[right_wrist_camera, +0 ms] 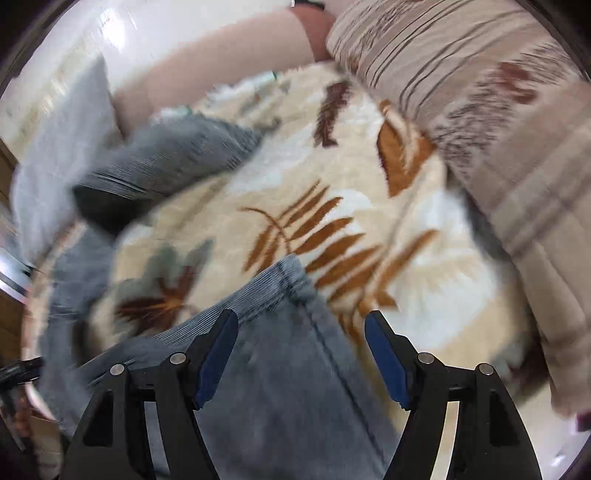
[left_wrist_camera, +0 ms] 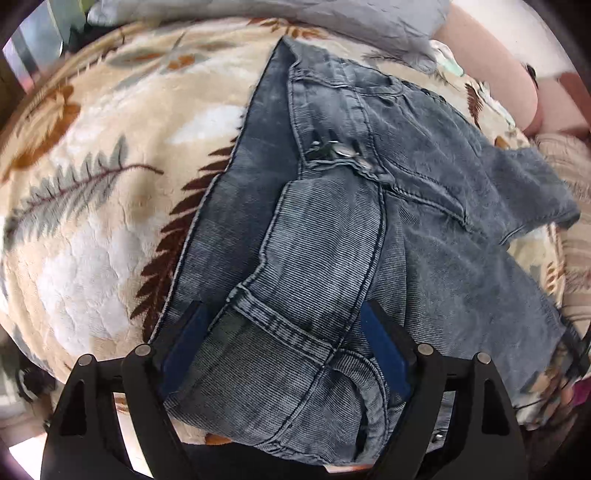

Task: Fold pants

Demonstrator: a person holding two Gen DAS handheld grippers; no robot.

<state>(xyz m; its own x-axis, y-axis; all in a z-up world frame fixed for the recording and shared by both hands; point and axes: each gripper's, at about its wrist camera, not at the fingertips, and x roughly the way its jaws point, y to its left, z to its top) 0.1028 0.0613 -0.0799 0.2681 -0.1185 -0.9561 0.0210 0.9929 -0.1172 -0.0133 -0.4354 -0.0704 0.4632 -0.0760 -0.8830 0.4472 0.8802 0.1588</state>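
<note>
Grey-blue denim pants [left_wrist_camera: 406, 177] lie crumpled on a cream leaf-print blanket [left_wrist_camera: 92, 192], their metal buttons [left_wrist_camera: 343, 149] facing up. My left gripper [left_wrist_camera: 282, 306] points steeply down, and a thick bunch of the waistband [left_wrist_camera: 291, 332] fills the space between its blue pads [left_wrist_camera: 384, 347], which press on it from both sides. In the blurred right wrist view, my right gripper [right_wrist_camera: 299, 325] stands open over a pant leg [right_wrist_camera: 280, 369] whose hem [right_wrist_camera: 291, 273] lies just past the fingertips. The pads do not touch it. Another part of the pants [right_wrist_camera: 166, 166] lies at the far left.
A grey cloth or pillow [left_wrist_camera: 332, 18] lies at the blanket's far edge. A pink rounded cushion [right_wrist_camera: 221, 59] sits behind it. A striped beige quilt [right_wrist_camera: 498, 129] is heaped along the right side. Bare blanket [right_wrist_camera: 369, 177] stretches ahead of the right gripper.
</note>
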